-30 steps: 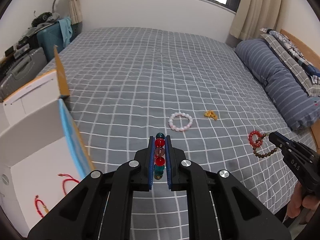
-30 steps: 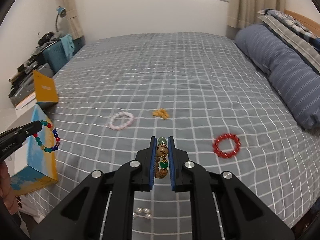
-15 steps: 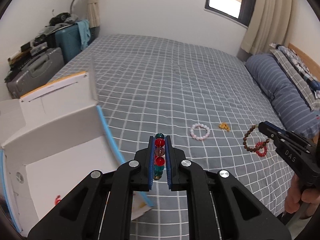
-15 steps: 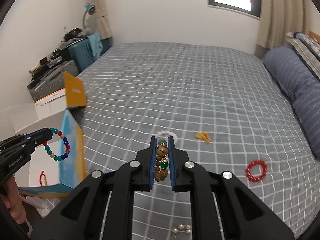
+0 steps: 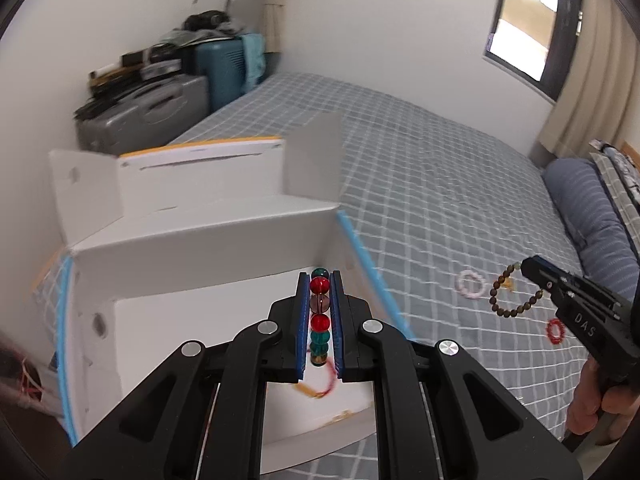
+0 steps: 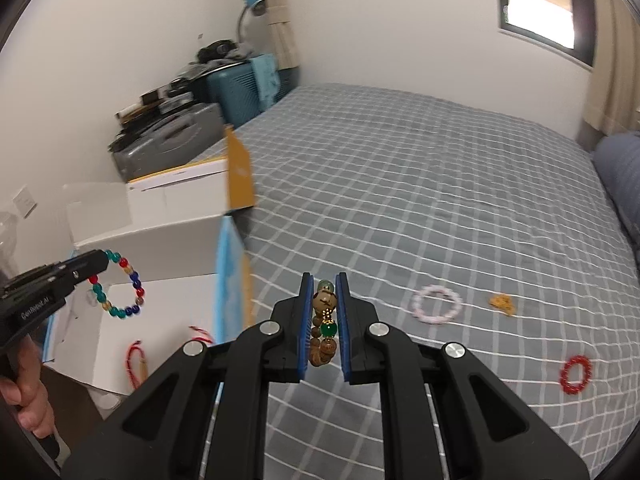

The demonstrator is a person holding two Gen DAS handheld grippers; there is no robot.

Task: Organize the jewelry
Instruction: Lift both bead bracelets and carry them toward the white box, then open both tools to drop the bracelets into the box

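My left gripper [image 5: 319,280] is shut on a multicoloured bead bracelet [image 5: 320,308] and holds it over the open white box [image 5: 192,240] at the bed's left edge; the bracelet hangs from it in the right wrist view [image 6: 120,292]. My right gripper [image 6: 325,284] is shut on a brown bead bracelet [image 6: 323,328] with a green bead, above the bed to the right of the box; it also shows in the left wrist view [image 5: 514,294]. Red cord bracelets [image 6: 136,356] lie inside the box. A pink bracelet [image 6: 438,304], a red bracelet [image 6: 576,374] and a small gold piece [image 6: 502,303] lie on the bedspread.
The grey checked bed [image 6: 400,184] fills the view, with a striped blue pillow [image 5: 592,216] at its right. Suitcases and clutter [image 5: 152,108] stand by the wall behind the box. The box's flaps [image 5: 312,160] stand upright.
Both grippers have swung left toward the box. My left gripper now hangs the multicoloured bracelet over the box's inside. Both stay shut on their bracelets.
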